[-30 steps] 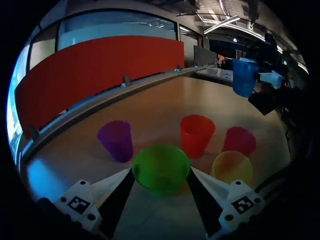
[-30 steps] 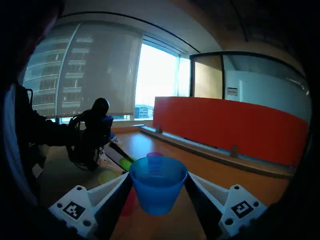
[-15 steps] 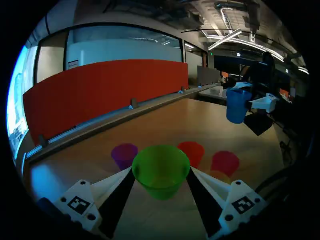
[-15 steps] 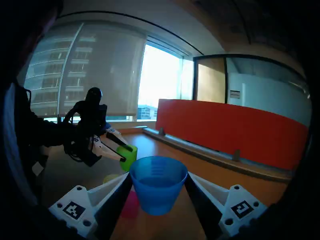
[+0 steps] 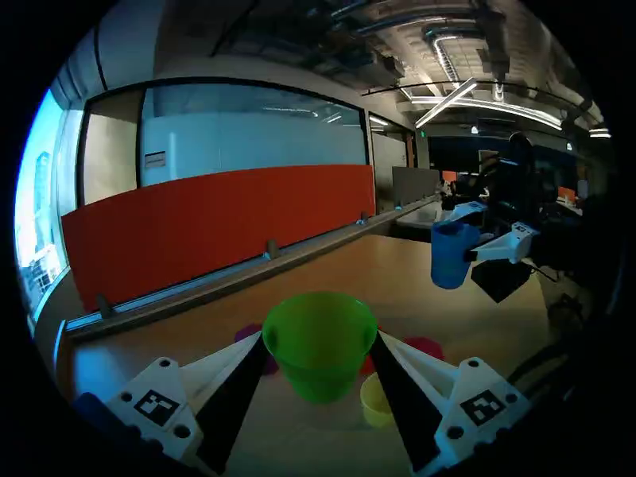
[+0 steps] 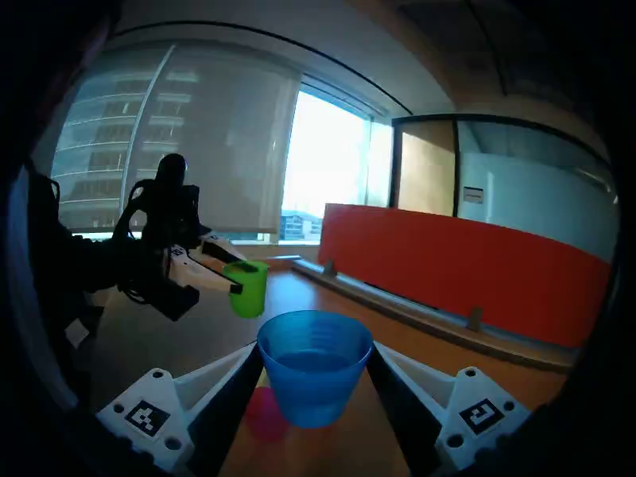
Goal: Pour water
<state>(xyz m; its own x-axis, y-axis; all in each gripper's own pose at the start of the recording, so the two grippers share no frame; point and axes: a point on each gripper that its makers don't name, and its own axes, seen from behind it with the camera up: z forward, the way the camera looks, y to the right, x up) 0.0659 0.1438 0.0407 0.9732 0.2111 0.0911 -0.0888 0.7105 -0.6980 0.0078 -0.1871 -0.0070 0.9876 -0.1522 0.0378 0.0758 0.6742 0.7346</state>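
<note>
Currently the left gripper (image 5: 318, 340) is clamped on a green cup (image 5: 319, 370), both fingers pressed against its sides just under the rim, cup upright with its mouth facing up. The right gripper (image 6: 315, 350) grips a blue cup (image 6: 315, 393) in the same manner, one finger on each side; the cup is upright, and a level of water (image 6: 315, 362) is visible inside it, below the rim. In the left gripper view, the blue cup appears farther off to the right, held in the air above the wooden table (image 5: 445, 318). In the right gripper view, the green cup appears to the left, likewise held clear of the tabletop, carried by a person's dark-sleeved arm (image 6: 71, 262). The two held cups are well apart, neither tilted. On the table below the green cup stand a yellow cup (image 5: 375, 400), a pink cup (image 5: 427, 347) and a purple cup (image 5: 253, 331), the latter two partly hidden by the fingers. An orange partition (image 5: 222, 215) runs along the far table edge. A bright window (image 6: 326, 175) lies behind the left gripper.
</note>
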